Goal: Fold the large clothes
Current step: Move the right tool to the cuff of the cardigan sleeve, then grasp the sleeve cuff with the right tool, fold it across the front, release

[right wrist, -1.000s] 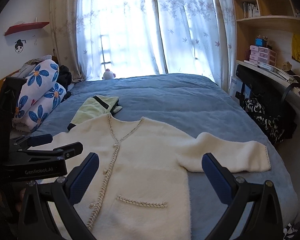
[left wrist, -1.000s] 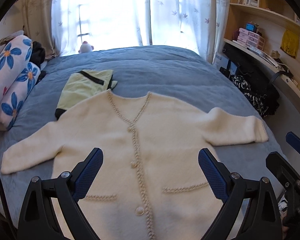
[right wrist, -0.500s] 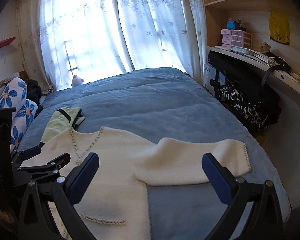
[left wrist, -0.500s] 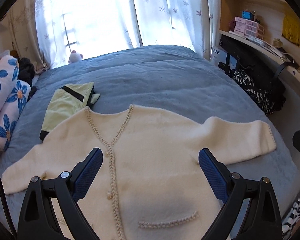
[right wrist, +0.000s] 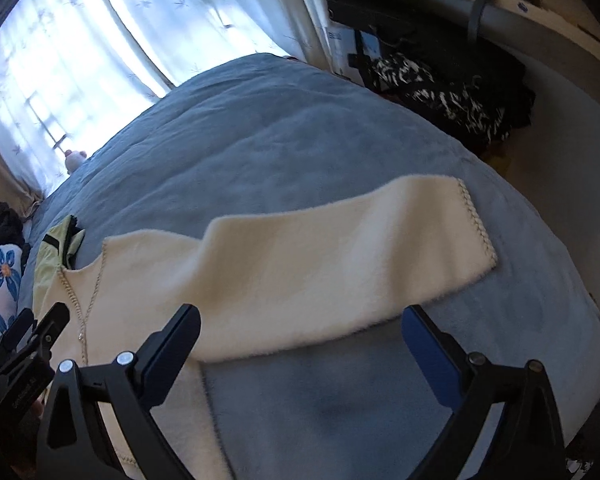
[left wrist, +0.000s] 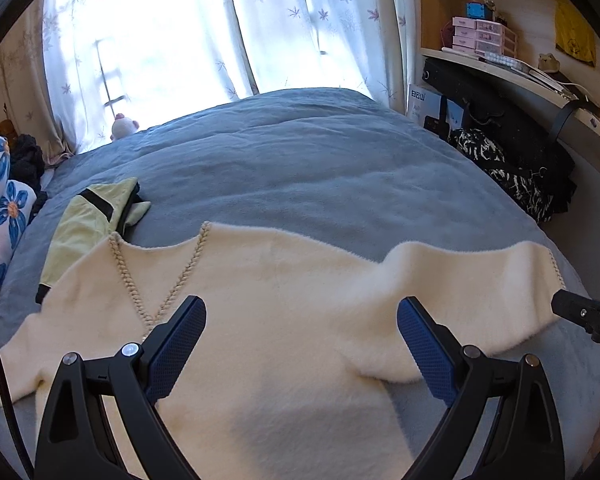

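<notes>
**Count of things on and around the bed**

One fluffy cream knitted cardigan (left wrist: pixel 284 320) lies flat, with two sleeves spread out. One folded pale-green garment with black trim (left wrist: pixel 88 224) lies at its ten o'clock. One blue-grey bed cover (left wrist: pixel 300 168). Two black two-finger grippers with blue pads: left gripper (left wrist: pixel 300 348), right gripper (right wrist: pixel 300 344). One small pink-and-white plush toy (left wrist: pixel 122 126) at eleven o'clock. One white bedding roll with blue flowers (left wrist: pixel 0 216) at nine o'clock.

We lose the cardigan's (left wrist: pixel 284 320) hem below the frame edge, behind the left gripper (left wrist: pixel 300 344). The cardigan covers part of the green garment (left wrist: pixel 88 228). The right gripper (left wrist: pixel 588 316) is cut off at the picture's edge there.
</notes>
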`<action>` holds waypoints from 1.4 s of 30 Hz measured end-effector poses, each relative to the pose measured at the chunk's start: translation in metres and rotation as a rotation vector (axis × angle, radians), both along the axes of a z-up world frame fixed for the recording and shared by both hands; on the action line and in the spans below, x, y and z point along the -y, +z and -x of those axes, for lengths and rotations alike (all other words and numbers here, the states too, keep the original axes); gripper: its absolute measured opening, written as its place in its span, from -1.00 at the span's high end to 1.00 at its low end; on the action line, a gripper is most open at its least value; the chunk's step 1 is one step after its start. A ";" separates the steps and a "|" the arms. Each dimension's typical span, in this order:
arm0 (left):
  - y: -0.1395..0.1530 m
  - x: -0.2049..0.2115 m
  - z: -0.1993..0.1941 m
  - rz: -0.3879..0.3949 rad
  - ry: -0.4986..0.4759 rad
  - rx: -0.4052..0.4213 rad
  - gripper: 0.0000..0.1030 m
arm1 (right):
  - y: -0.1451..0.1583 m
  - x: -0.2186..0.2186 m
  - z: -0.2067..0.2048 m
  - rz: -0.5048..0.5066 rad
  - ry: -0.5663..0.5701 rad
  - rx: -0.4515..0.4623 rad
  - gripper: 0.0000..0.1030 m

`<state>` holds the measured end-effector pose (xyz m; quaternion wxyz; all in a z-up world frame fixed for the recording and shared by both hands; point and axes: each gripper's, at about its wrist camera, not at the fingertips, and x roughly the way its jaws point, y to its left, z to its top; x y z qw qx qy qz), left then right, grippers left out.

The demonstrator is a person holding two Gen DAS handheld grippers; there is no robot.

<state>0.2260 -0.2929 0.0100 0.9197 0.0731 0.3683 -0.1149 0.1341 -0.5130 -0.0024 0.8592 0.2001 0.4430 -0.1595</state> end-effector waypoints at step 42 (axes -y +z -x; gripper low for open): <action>-0.061 -0.122 0.019 0.034 0.239 -0.089 -0.82 | 0.026 -0.039 -0.023 -0.050 0.085 0.372 0.84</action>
